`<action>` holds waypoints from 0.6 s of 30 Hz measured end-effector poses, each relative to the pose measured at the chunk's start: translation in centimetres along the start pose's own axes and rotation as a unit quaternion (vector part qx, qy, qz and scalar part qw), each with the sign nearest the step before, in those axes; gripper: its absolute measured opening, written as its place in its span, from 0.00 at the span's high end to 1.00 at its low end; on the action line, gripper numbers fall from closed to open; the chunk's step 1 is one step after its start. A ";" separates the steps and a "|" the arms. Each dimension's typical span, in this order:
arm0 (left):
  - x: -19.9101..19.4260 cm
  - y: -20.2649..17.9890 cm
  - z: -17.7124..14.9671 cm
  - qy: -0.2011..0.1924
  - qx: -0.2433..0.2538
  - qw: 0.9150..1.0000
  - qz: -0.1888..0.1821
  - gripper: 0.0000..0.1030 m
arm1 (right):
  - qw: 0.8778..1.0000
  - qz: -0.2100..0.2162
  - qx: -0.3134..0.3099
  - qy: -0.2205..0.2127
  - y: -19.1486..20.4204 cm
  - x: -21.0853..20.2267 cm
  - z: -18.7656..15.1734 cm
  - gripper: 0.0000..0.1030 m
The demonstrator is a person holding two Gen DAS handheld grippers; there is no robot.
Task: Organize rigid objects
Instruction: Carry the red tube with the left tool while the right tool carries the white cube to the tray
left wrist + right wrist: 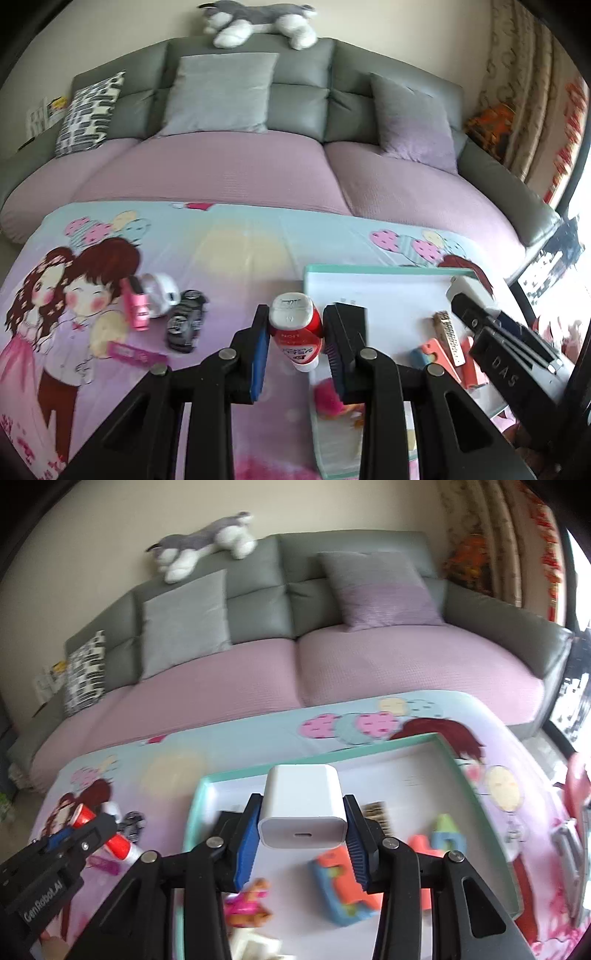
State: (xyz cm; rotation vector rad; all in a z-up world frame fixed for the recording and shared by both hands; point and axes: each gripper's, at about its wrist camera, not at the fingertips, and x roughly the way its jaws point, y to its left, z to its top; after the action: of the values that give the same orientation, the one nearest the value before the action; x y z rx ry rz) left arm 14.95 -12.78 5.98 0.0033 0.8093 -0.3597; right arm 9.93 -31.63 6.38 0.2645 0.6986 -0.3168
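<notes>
Clearly my left tongs (pixel 295 347) pinch the light, slick toothpaste tube (pixel 297 332) below its cap beside the tray's (pixel 424 744) left edge, while my right tongs (pixel 303 834) clamp the rigid white charger (pixel 303 805) by its flat sides above the tray.

My left tongs (pixel 295 341) clamp a red-and-white tube (pixel 294 332), cap forward, with the white tray (pixel 388 291) just to their right.
</notes>
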 end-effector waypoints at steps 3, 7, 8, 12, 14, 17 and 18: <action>1.0 -1.6 -0.1 0.004 0.010 1.000 -0.014 0.71 | 1.000 -0.023 0.014 0.001 -1.6 0.1 0.1 0.56; 2.4 -3.2 -0.3 0.015 0.018 0.999 -0.026 0.71 | 0.999 -0.036 0.010 0.009 -2.3 0.6 -0.1 0.56; 2.7 -3.5 -0.3 0.017 0.022 0.999 -0.025 0.71 | 0.999 -0.036 0.011 0.010 -2.4 0.7 -0.1 0.56; 3.5 -3.8 -0.4 0.019 0.025 0.999 -0.025 0.71 | 0.999 -0.034 0.009 0.024 -2.5 1.7 -0.5 0.56; 3.8 -3.5 -0.5 0.023 0.021 0.999 -0.023 0.71 | 0.999 -0.033 0.005 0.030 -2.3 2.2 -0.7 0.56; 4.3 -3.3 -0.7 0.029 0.015 0.999 -0.020 0.71 | 0.999 -0.029 -0.005 0.040 -1.6 2.8 -1.1 0.56; 4.5 -3.1 -0.8 0.034 0.011 0.999 -0.019 0.71 | 0.999 -0.027 -0.009 0.041 -1.4 2.8 -1.2 0.56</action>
State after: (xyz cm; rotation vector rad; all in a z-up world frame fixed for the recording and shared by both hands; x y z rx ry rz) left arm 16.27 -17.05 2.64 0.0211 0.8730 -0.4066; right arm 10.72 -33.08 3.43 0.2421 0.7909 -0.3529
